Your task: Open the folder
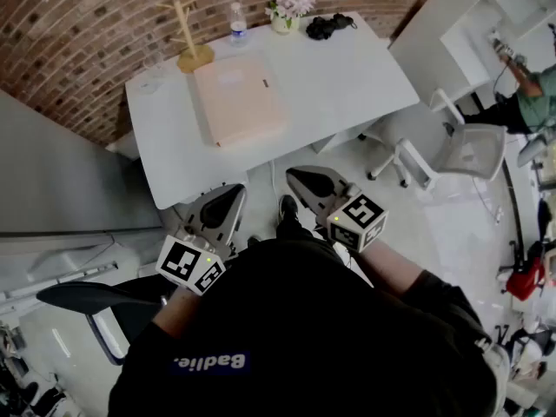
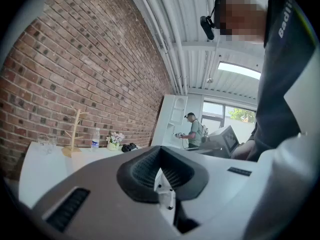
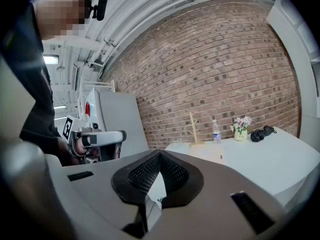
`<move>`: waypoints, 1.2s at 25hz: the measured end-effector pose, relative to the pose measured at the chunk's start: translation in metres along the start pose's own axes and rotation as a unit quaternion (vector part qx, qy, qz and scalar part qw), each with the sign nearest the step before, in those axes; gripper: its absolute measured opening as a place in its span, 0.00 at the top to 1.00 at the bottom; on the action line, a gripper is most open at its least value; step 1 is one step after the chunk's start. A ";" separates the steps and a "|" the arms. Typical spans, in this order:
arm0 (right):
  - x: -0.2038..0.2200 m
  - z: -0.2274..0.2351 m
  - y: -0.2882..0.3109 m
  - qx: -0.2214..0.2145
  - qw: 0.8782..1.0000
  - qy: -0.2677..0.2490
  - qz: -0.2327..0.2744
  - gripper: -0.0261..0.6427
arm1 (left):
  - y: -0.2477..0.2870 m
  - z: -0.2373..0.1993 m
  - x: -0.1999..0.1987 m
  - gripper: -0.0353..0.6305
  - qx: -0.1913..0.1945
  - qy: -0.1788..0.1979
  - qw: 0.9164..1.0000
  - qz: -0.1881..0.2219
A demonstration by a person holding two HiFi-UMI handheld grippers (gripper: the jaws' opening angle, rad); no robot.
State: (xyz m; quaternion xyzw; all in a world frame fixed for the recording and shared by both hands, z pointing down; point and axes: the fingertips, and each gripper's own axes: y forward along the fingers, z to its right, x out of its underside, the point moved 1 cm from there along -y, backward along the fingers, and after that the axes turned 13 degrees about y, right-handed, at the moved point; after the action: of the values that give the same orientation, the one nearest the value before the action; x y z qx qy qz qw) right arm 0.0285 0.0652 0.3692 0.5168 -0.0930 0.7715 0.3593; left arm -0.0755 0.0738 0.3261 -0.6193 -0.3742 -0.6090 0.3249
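Left gripper [image 1: 236, 189], right gripper [image 1: 294, 175]: ribbed black fingers [image 2: 142, 171] pressed together, empty. Flat pink folder [image 1: 239, 100] closed on white table [image 1: 347, 76].

matt pale pink folder [image 1: 239, 98], smooth white tabletop [image 1: 347, 76], bare wooden stand [image 1: 195, 57], clear plastic bottle [image 1: 238, 24], rough brick wall [image 1: 78, 33].

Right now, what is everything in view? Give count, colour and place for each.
table: 1, white, by the brick wall
folder: 1, pale pink, closed, on the table
wooden stand: 1, tan, behind the folder
bottle: 1, clear, table's back edge
flowers: 1 pot, pinkish, beside the bottle
black bundle: 1, right of the flowers
glass: 1 or 2, clear, table's left corner
chair: 1, white, right of the table
other person: 1, green top, far right
left claw: 1, grey, shut, short of the table
right claw: 1, grey, shut, short of the table
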 end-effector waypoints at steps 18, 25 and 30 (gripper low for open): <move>-0.003 0.013 0.011 0.001 1.000 0.006 -0.001 0.92 | 0.011 -0.011 0.009 0.94 -0.002 -0.006 1.000 -0.008; -0.012 0.038 0.014 0.014 1.000 0.019 0.003 0.92 | 0.034 -0.026 0.019 0.94 -0.008 -0.001 1.000 -0.024; -0.014 0.061 0.016 0.016 1.000 0.025 -0.004 0.92 | 0.058 -0.040 0.033 0.94 -0.021 0.002 0.999 -0.046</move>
State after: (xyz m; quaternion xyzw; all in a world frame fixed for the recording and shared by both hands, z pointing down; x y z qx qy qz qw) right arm 0.0659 0.0158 0.3884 0.5032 -0.0696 0.7843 0.3561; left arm -0.0471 0.0121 0.3636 -0.6070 -0.3884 -0.6323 0.2846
